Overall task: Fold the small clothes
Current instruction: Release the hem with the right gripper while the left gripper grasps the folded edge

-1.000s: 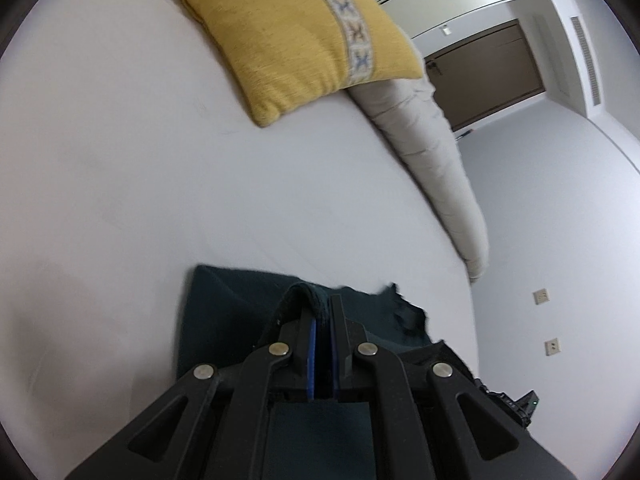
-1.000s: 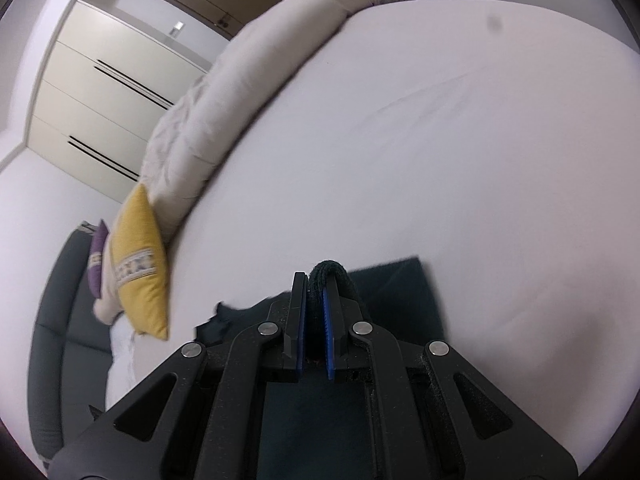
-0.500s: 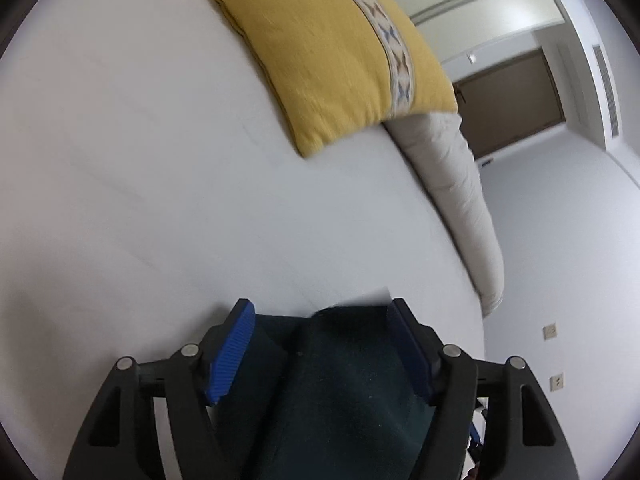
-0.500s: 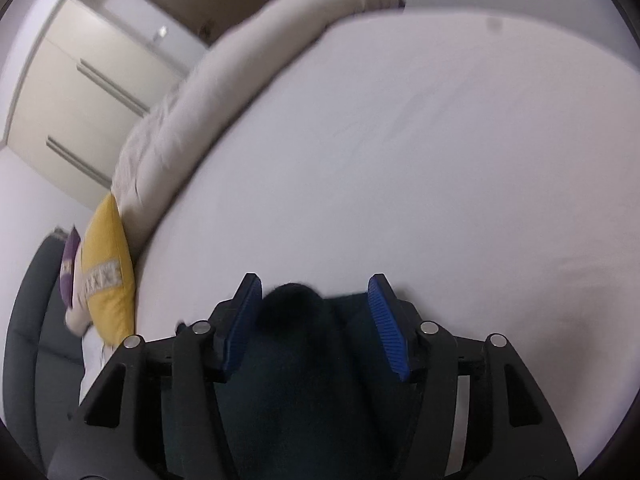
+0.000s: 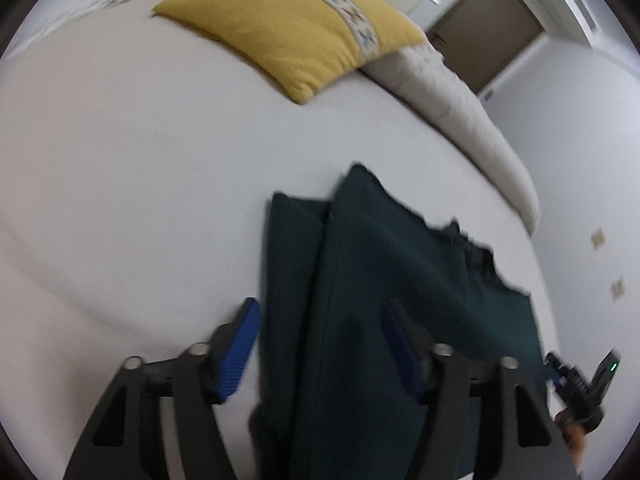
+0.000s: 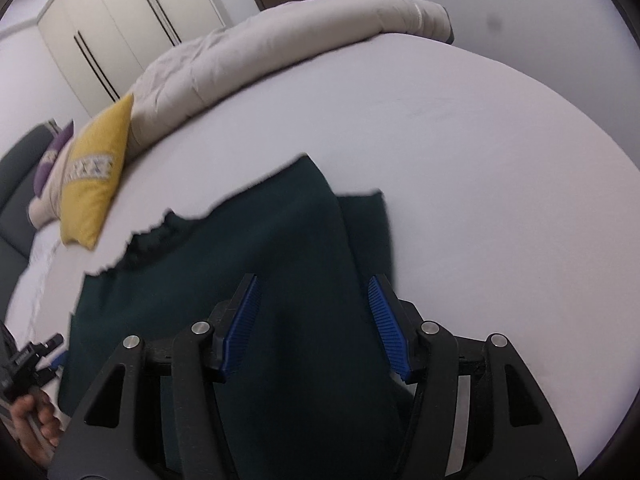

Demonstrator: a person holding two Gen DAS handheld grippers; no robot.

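Observation:
A dark green garment (image 5: 384, 280) lies folded on the white bed (image 5: 140, 180), with an upper layer laid over a lower one whose edge shows along the side. It also shows in the right wrist view (image 6: 260, 264). My left gripper (image 5: 324, 344) is open, raised over the garment's near end, jaws wide apart and holding nothing. My right gripper (image 6: 316, 324) is open too, above the garment's other side, empty. The right gripper's body (image 5: 580, 380) shows at the left view's lower right edge.
A yellow pillow (image 5: 304, 28) lies at the head of the bed, also in the right wrist view (image 6: 92, 184). A rolled beige duvet (image 6: 280, 44) runs along the far side. Wardrobe doors (image 6: 120, 28) and a brown door (image 5: 484, 36) stand behind.
Both grippers were shut on the garment's edge a second ago. They opened, let it go, and have since drawn back and up, so more of the folded garment shows.

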